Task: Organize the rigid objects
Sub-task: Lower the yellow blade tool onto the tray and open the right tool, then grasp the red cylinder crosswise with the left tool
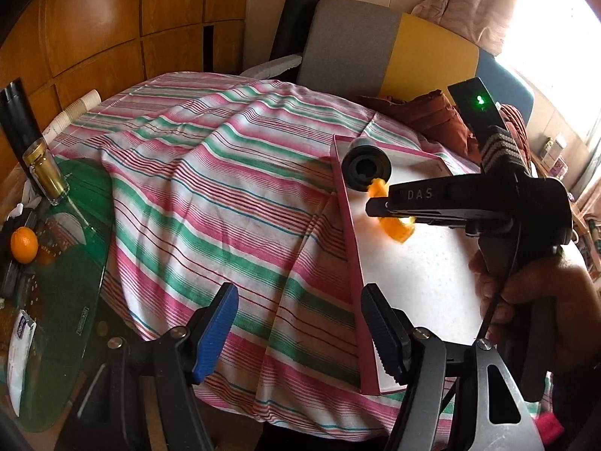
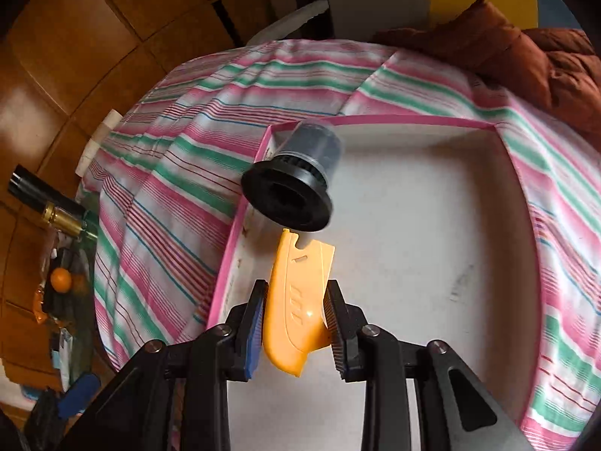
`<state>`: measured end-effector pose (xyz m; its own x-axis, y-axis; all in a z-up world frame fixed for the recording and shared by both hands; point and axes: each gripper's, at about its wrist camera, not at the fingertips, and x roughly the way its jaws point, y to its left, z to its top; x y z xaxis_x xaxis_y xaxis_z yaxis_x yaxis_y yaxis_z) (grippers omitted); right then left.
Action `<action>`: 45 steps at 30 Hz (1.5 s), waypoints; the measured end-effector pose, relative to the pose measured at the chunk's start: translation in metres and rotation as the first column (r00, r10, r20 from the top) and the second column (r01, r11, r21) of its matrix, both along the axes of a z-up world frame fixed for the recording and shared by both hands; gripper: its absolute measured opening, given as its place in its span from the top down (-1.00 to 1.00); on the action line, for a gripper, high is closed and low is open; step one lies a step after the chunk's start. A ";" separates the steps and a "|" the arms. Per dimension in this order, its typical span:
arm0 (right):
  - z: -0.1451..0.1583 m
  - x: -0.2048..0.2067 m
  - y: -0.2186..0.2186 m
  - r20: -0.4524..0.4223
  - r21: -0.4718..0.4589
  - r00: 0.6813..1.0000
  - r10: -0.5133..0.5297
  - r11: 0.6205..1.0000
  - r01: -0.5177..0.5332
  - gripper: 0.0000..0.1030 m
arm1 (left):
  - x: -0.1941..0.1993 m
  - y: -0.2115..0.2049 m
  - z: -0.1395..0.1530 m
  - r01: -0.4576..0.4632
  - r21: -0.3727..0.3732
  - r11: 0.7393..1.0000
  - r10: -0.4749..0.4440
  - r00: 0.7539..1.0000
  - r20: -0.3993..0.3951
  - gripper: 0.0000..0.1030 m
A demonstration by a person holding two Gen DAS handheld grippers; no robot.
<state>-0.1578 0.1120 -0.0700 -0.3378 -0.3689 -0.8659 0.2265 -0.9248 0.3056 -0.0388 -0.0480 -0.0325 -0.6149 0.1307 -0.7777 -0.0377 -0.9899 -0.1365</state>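
Note:
A white tray with a pink rim [image 2: 413, 120] lies on the striped cloth [image 2: 169, 195]. My right gripper [image 2: 295, 323] is shut on an orange plastic sheath [image 2: 300, 300] and holds it above the tray's left part. A black-capped canister [image 2: 293, 184] lies on its side in the tray's far left corner, just beyond the sheath's tip. In the left wrist view the right gripper [image 1: 375, 206] reaches over the tray [image 1: 351, 233] from the right, with the orange sheath [image 1: 398, 231] under it and the canister [image 1: 366, 167] behind. My left gripper [image 1: 300, 330] stands open over the cloth at the tray's left edge, holding nothing.
A green-tinted glass tabletop [image 1: 75, 263] at left carries a gold-capped bottle [image 1: 45, 173], an orange fruit [image 1: 24, 244] and a white packet [image 1: 18, 353]. Stacked paper cups [image 1: 75, 112] lie at the cloth's far left. A rust-brown jacket [image 2: 526, 60] and a grey and yellow chair [image 1: 357, 45] stand behind.

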 end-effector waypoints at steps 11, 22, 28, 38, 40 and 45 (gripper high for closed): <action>0.033 0.032 0.024 -0.101 -0.029 0.995 -0.028 0.999 0.025 0.21 | 0.005 0.005 0.008 0.011 -0.010 1.000 -0.011 1.000 -0.023 -0.33; 0.051 0.068 0.076 -0.194 0.036 0.976 -0.100 0.993 0.108 0.21 | 0.014 0.025 0.019 0.067 -0.042 0.997 -0.069 0.996 -0.050 -0.33; 0.059 0.084 0.111 -0.223 0.053 0.963 -0.152 0.984 0.168 0.21 | 0.016 0.044 0.025 0.116 -0.063 0.991 -0.120 0.991 -0.065 -0.33; 0.074 0.104 0.209 -0.263 0.088 0.909 -0.322 0.931 0.355 0.21 | 0.014 0.087 0.034 0.221 -0.076 0.972 -0.226 0.971 -0.071 -0.35; 0.077 0.110 0.237 -0.269 0.091 0.888 -0.373 0.908 0.409 0.21 | 0.014 0.096 0.037 0.244 -0.065 0.968 -0.249 0.966 -0.074 -0.45; 0.085 0.127 0.314 -0.287 0.085 0.784 -0.550 0.801 0.592 0.20 | 0.012 0.127 0.044 0.316 -0.060 0.947 -0.320 0.943 -0.089 -0.59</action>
<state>-0.0311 0.4257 0.0150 -0.6425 0.0949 -0.7603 -0.3140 -0.9378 0.1483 -0.0268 0.0790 0.0116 -0.6187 0.2987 -0.7266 -0.3624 -0.9291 -0.0734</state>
